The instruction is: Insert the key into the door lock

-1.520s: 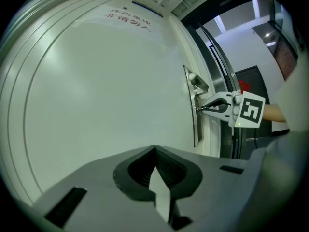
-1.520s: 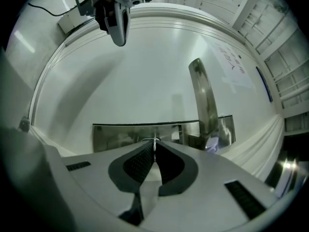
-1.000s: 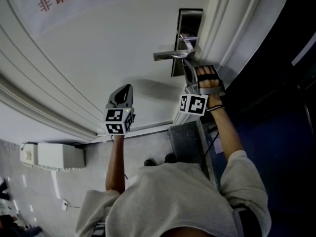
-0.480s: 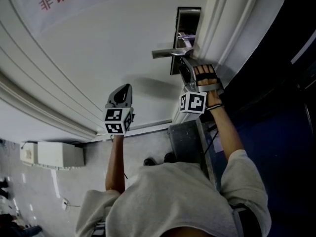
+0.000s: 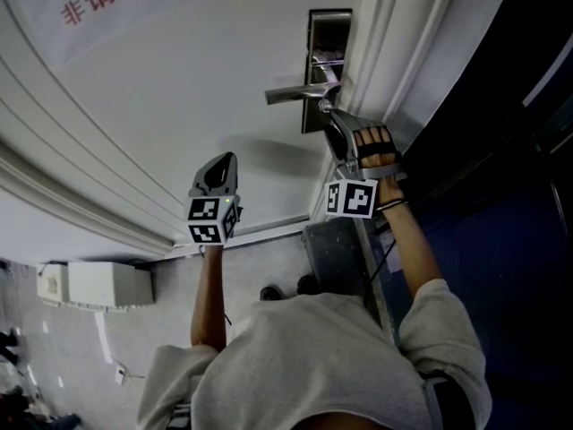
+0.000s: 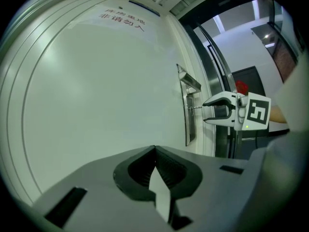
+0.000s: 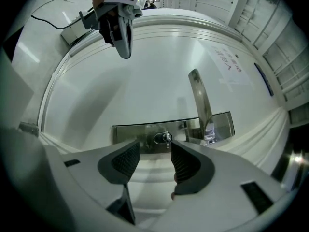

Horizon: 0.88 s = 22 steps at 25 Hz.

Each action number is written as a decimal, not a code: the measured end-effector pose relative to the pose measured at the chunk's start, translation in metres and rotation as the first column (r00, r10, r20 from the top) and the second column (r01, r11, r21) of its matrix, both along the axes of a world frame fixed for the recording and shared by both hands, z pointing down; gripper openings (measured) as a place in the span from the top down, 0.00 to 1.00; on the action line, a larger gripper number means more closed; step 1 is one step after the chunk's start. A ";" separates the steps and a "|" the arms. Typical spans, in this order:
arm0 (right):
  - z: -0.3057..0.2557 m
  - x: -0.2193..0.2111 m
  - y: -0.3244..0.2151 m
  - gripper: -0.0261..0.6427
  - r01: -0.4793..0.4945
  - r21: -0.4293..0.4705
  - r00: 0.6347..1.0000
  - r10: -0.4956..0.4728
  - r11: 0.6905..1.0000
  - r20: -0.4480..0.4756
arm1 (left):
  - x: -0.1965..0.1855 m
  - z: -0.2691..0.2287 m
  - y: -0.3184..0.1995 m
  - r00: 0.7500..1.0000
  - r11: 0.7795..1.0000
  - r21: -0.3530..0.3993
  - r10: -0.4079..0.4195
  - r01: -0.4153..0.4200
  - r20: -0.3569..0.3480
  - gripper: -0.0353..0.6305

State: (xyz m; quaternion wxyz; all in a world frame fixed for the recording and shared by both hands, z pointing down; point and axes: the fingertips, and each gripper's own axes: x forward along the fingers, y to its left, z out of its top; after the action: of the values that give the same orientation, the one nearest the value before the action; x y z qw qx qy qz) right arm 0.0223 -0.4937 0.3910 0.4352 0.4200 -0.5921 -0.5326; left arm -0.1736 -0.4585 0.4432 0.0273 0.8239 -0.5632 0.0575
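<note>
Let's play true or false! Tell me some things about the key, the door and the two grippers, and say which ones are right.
1. The small metal key sits in the lock of the silver plate. True.
2. The right gripper's jaws squeeze the key. False: they have just been opening and stand apart with nothing between them; the key is just ahead.
3. The left gripper's jaws are shut. True.
4. The left gripper touches the silver lever handle. False: it hovers apart from the lever handle, facing the white door.
</note>
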 end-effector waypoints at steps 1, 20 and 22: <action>0.001 0.001 0.003 0.65 0.001 0.003 1.000 -0.001 1.000 0.003 | 0.001 0.000 0.000 1.000 1.000 -0.001 0.002 -0.002 0.002 0.92; 0.002 0.001 0.019 0.92 0.041 -0.093 0.949 -0.010 0.995 0.316 | 0.004 -0.001 0.006 1.000 1.000 0.004 0.001 -0.001 -0.004 0.92; 0.003 -0.001 0.020 0.92 0.068 -0.152 0.898 0.006 0.986 0.440 | 0.001 0.000 0.006 1.000 1.000 0.001 -0.005 0.005 -0.004 0.92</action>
State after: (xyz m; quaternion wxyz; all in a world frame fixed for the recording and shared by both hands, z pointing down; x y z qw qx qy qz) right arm 0.0211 -0.4738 0.3938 0.3150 0.4826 -0.7231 -0.3808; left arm -0.1723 -0.4521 0.4434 0.0279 0.8227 -0.5651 0.0553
